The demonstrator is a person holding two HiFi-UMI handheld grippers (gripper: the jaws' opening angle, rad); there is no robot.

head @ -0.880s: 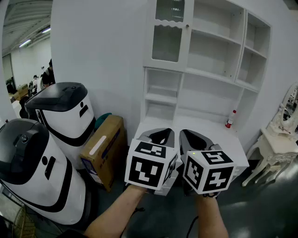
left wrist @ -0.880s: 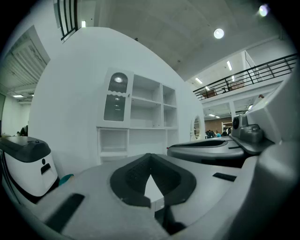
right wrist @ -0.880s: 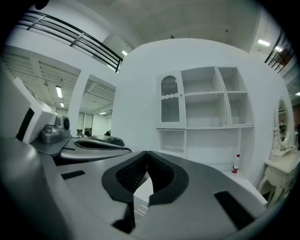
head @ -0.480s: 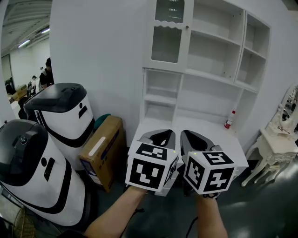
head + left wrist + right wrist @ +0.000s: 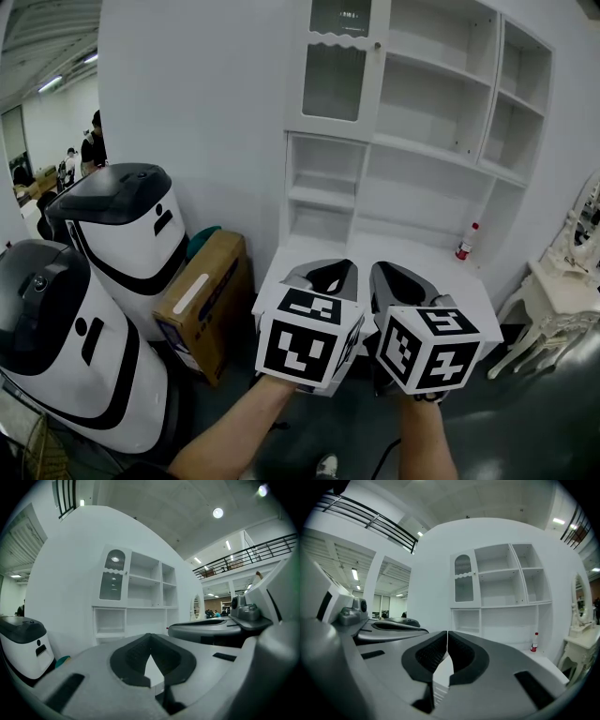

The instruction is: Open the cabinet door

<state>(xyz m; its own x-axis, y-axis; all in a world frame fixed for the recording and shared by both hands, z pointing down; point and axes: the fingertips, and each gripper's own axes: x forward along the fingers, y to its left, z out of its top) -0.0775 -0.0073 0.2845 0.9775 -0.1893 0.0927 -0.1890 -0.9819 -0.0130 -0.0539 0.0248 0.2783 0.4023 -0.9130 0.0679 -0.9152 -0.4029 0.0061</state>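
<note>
Cabinet door (image 5: 336,70) at the upper left corner of the shelf unit (image 5: 441,103), which stands along the desk's (image 5: 464,281) rear edge. Bottle (image 5: 463,242) near the desk's right rear corner. Cardboard box (image 5: 202,300) just left of the desk (two rounded machines (image 5: 127,225) further left). Left gripper (image 5: 330,268) and right gripper (image 5: 389,272) side by side before its front edge.

White cabinet (image 5: 422,178) looks smooth, matt painted wood; its door (image 5: 336,70) pane seems glass. Brown box (image 5: 208,300) is matt cardboard; the rounded machine (image 5: 131,234) beside it, glossy plastic.

This was a big indoor hall staged as a lab: a white cabinet (image 5: 424,150) stood against a bare partition (image 5: 197,112), with bulky white machines (image 5: 127,230) and a cardboard box (image 5: 206,300) at left and a railed balcony (image 5: 248,557) overhead.
</note>
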